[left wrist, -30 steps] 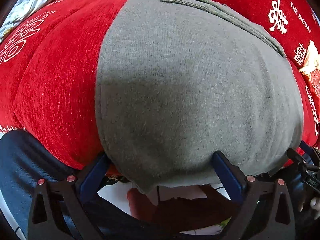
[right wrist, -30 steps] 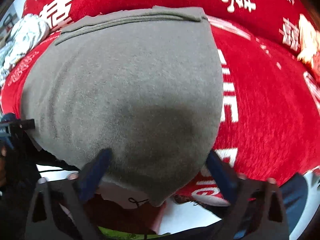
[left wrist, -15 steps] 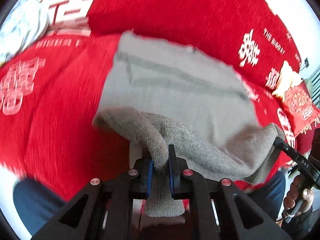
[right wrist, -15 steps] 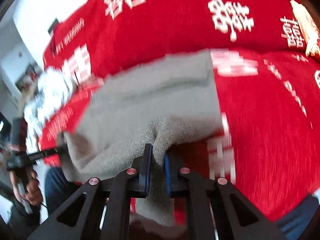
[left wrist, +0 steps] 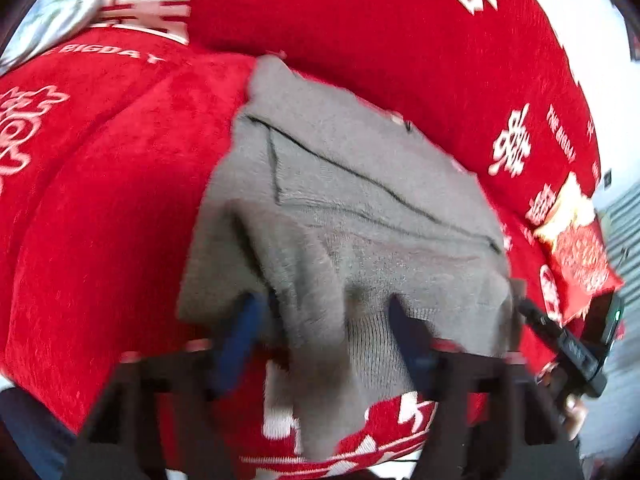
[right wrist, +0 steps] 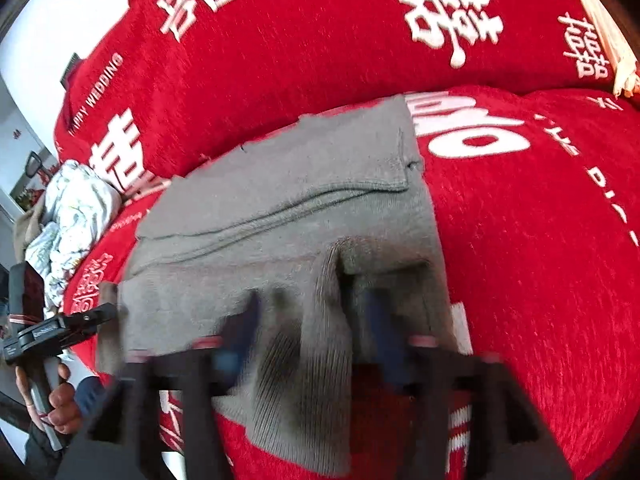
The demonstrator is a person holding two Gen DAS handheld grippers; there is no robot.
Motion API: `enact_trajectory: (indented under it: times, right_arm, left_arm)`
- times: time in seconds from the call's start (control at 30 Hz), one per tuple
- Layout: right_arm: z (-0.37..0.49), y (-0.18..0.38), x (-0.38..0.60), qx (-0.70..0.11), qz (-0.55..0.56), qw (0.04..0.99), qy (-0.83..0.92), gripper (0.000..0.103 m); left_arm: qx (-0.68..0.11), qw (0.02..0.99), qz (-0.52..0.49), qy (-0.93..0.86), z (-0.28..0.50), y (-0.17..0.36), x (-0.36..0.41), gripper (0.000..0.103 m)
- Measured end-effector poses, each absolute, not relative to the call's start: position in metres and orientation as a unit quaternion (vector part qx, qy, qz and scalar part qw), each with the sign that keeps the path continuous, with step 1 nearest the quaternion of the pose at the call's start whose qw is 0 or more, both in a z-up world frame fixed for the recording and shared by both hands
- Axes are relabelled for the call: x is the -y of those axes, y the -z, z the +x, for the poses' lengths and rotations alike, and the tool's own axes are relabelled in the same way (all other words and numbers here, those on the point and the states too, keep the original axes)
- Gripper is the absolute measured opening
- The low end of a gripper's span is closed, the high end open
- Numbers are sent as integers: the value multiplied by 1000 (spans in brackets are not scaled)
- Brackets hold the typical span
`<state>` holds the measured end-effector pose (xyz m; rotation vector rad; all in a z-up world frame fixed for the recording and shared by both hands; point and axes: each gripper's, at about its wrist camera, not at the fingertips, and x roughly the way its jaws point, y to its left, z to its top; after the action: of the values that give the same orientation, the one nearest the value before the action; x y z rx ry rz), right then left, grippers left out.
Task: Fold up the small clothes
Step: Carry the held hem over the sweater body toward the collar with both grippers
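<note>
A grey knit garment (left wrist: 360, 208) lies folded on the red sofa cover (left wrist: 100, 220); it also shows in the right wrist view (right wrist: 288, 208). Its near edge is bunched and hangs over the sofa's front. My left gripper (left wrist: 328, 320) is open, its blue fingers (left wrist: 240, 332) spread either side of a bunched fold at the garment's near left. My right gripper (right wrist: 308, 320) is open too, its fingers (right wrist: 380, 320) spread around a ribbed fold at the near right. Both views are motion-blurred. The other gripper shows at each view's edge.
The red cover (right wrist: 540, 240) with white lettering spans the seat and backrest. A crumpled pale cloth (right wrist: 72, 216) lies at the sofa's left end. A red and cream cushion (left wrist: 576, 248) sits at the right. The person's hand (right wrist: 56, 400) holds the left gripper.
Half a second ago both grippers were shut on the garment's near edge and lifted it. Now both have opened and the edge has dropped onto the garment, folded over.
</note>
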<state>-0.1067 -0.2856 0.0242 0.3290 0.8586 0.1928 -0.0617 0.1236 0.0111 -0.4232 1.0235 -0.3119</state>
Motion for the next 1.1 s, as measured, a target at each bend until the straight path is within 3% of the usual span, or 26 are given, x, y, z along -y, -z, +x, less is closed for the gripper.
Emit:
enact_trajectory:
  times: [0.1,0.37,0.4,0.43,0.47,0.5,0.53,0.57,0.6,0.7,0.87,1.1]
  right_arm:
    - [-130,-32,287,-390,136,906,-90,78]
    - [-149,-10,282,-422,143,888,-111,78]
    - [-147,-7,278,-425,139,887,-113,76]
    - [-146,-4,275,-429,135,886,-117,67]
    - [-143,-1,272,-433,134,883,-125,58]
    - [-141,2,270,-439,134,878,-135,44]
    - [-140,4,270,-439,135,878,-137,33]
    - [-138,4,270,-438,136,878,-138,26]
    - [-137,4,271,-440,143,874,-146,18]
    - [-140,0,275,-435,157,873,-157,16]
    - [-148,-21,277,-407,169,879,-182,16]
    - [-138,-44,281,-380,197,885,-183,16]
  left_arm:
    - [-479,842,-204,138,-80,-11,-130,77]
    - [-502,831,-189,149,-87,5,-101,77]
    - [-506,829,-185,152,-85,5,-97,76]
    - [-508,830,-177,148,-84,4,-92,76]
    - [-508,834,-158,144,-83,3,-84,61]
    - [-511,835,-146,147,-83,3,-80,29]
    - [-519,830,-135,153,-81,4,-75,18]
    - [-525,827,-131,155,-79,5,-73,15]
    - [-520,830,-133,154,-80,4,-73,13]
    - [-499,840,-154,149,-86,-5,-84,11]
    - [-435,866,-190,157,-96,-30,-105,8]
    - [-422,869,-199,164,-91,-35,-102,8]
